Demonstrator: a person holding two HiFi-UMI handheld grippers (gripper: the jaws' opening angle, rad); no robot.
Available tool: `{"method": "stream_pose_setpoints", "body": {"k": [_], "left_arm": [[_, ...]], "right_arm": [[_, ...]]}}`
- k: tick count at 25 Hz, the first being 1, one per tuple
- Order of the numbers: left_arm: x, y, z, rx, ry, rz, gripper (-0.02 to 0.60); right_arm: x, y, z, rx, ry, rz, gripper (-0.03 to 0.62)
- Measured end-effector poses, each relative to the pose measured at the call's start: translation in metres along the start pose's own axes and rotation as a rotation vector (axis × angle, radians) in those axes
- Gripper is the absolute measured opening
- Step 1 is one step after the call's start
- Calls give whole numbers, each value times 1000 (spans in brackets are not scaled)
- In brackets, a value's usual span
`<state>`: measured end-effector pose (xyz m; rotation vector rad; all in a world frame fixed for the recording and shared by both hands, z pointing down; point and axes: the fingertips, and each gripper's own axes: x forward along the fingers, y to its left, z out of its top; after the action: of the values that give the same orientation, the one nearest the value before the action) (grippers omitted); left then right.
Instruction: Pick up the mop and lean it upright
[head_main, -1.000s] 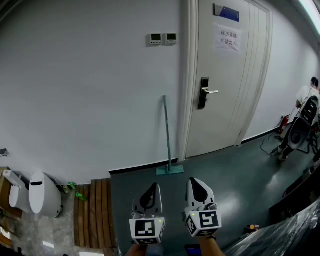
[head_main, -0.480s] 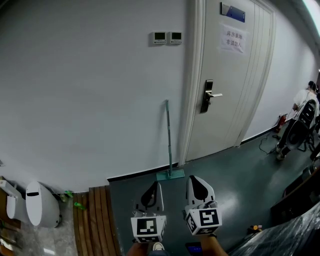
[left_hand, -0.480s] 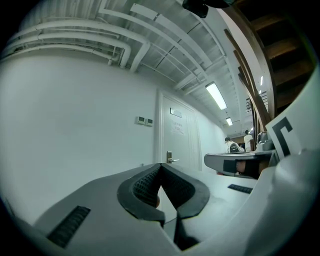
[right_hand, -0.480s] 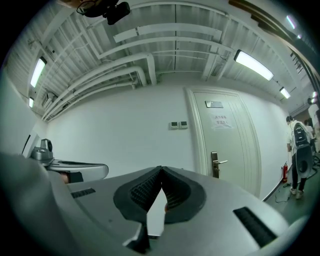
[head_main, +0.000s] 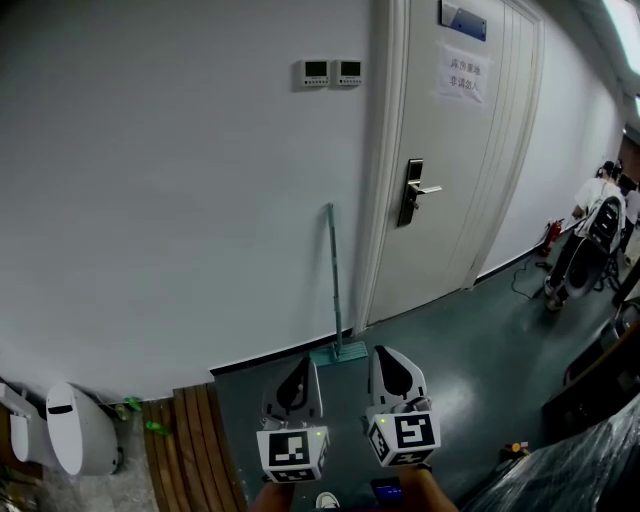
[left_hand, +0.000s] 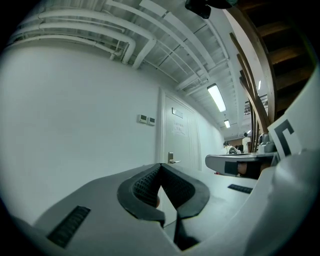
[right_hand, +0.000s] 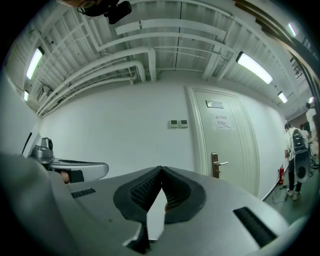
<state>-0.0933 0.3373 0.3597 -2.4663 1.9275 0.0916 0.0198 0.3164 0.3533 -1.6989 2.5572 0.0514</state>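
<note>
The mop (head_main: 333, 283) stands upright against the white wall just left of the door frame, its teal head (head_main: 338, 353) flat on the dark floor. My left gripper (head_main: 298, 370) and right gripper (head_main: 388, 358) hang side by side in the head view, a short way in front of the mop head and touching nothing. Both point up at the wall. In the left gripper view the left gripper (left_hand: 160, 165) has its jaws shut with nothing between them. The right gripper (right_hand: 161, 168) is shut and empty too in the right gripper view.
A white door (head_main: 455, 160) with a lever handle (head_main: 411, 190) is right of the mop. Wooden slats (head_main: 182, 445) and a white bin (head_main: 72, 428) sit at the lower left. A person with equipment (head_main: 590, 230) stands far right. Plastic sheeting (head_main: 580, 460) lies at lower right.
The view has shifted: the mop and door sit slightly higher and farther right in view, the white bin slid left. Both grippers stay shut and empty, side by side.
</note>
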Motion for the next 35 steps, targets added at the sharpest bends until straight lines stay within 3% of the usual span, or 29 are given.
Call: {"method": "stream_pose_setpoints", "body": {"k": [11,35], "left_arm": [[64,24,-11,16,-20,14,14],[310,24,-17,35,19,79,14]], "right_arm": [[66,-20,-16,-1,0,4,15],[273,-159,-26,55,14,99,15]]}}
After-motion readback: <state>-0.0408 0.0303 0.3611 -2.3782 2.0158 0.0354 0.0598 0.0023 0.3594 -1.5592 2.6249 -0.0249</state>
